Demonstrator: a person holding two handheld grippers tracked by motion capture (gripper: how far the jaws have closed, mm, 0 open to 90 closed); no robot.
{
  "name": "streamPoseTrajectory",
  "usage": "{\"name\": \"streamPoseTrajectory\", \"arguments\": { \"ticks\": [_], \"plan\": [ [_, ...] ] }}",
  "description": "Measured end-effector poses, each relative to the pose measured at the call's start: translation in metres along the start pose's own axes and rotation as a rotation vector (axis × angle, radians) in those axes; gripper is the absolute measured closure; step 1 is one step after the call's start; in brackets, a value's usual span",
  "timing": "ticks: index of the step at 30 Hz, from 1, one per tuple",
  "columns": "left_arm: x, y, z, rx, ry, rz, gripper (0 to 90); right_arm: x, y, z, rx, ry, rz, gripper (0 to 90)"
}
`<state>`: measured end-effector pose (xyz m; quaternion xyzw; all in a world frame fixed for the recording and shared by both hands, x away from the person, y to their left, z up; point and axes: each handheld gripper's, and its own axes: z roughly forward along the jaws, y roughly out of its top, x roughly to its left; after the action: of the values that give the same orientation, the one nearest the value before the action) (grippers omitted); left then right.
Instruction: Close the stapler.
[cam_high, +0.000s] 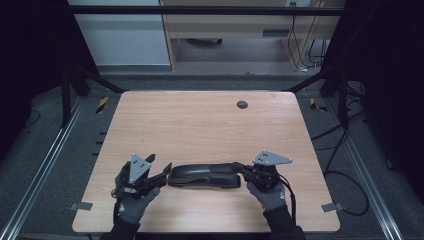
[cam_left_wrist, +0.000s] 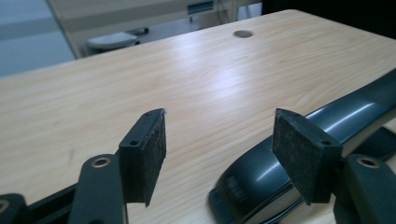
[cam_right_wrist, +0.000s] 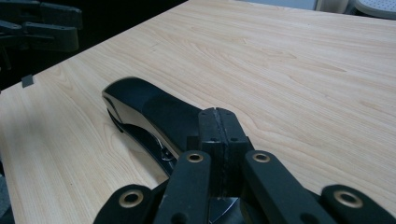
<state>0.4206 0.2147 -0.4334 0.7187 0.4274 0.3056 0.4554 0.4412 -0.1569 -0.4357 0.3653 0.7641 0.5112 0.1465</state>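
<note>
Right now the black stapler (cam_high: 202, 176) lies lengthwise on the wooden tabletop (cam_high: 210, 125), close to the near edge, stretched between the two gloved hands. On the right side, the right claw (cam_high: 240, 169) sits at the stapler's end — and in the right gripper view its pads are pressed flat together, pad against pad, right above the rear of the stapler (cam_right_wrist: 154, 116). Whether any part of the stapler is pinched between them I cannot tell; the dark body runs away from that right claw (cam_right_wrist: 219, 126) toward the far corner of the wood.

Over on the left, the left claw (cam_high: 162, 175) is at the stapler's rounded nose, jaws spread wide. The left gripper view makes it plain — two felt-faced pads (cam_left_wrist: 152, 154) stand well apart with bare tabletop (cam_left_wrist: 140, 84) between them, and the stapler (cam_left_wrist: 261, 182) lies beside and partly behind the pad at the right of that view, not between the two. That left claw (cam_left_wrist: 229, 158) grips nothing.

Farther back on the wood sits a small round dark grommet (cam_high: 242, 104), well away from both hands.
</note>
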Motion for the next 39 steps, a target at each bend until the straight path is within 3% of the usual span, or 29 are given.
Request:
{"name": "streamPoseTrajectory", "arguments": {
  "ticks": [3, 5, 9, 17, 22, 24, 28, 32, 39],
  "plan": [
    [0.015, -0.010, -0.003, 0.012, 0.029, -0.050, 35.2, 0.002, -0.004, 0.004, 0.044, -0.037, -0.021, 90.0],
    [0.022, -0.016, -0.004, 0.018, 0.043, -0.073, 35.6, 0.000, -0.009, 0.006, 0.052, -0.039, 0.002, 90.0],
    [0.030, -0.021, -0.004, 0.025, 0.063, -0.092, 35.9, -0.003, -0.014, 0.008, 0.052, -0.030, 0.031, 90.0],
    [0.032, -0.022, -0.003, 0.020, 0.069, -0.103, 35.9, -0.002, -0.014, 0.008, 0.056, -0.038, 0.022, 90.0],
    [0.035, -0.024, -0.003, 0.028, 0.068, -0.109, 35.9, -0.001, -0.004, -0.002, -0.029, -0.009, 0.023, 90.0],
    [0.036, -0.025, -0.003, 0.029, 0.066, -0.115, 35.9, 0.000, 0.001, -0.003, -0.006, -0.055, -0.012, 90.0],
    [0.039, -0.027, -0.002, 0.037, 0.066, -0.121, 35.8, -0.009, 0.000, -0.008, -0.048, -0.085, 0.018, 90.0],
    [0.045, -0.031, -0.001, 0.057, 0.061, -0.123, 35.9, -0.028, -0.010, -0.014, -0.037, -0.163, 0.057, 84.9],
    [0.055, -0.039, 0.001, 0.089, 0.070, -0.131, 36.3, -0.067, -0.040, -0.023, 0.069, -0.305, 0.120, 71.7]
  ]
}}
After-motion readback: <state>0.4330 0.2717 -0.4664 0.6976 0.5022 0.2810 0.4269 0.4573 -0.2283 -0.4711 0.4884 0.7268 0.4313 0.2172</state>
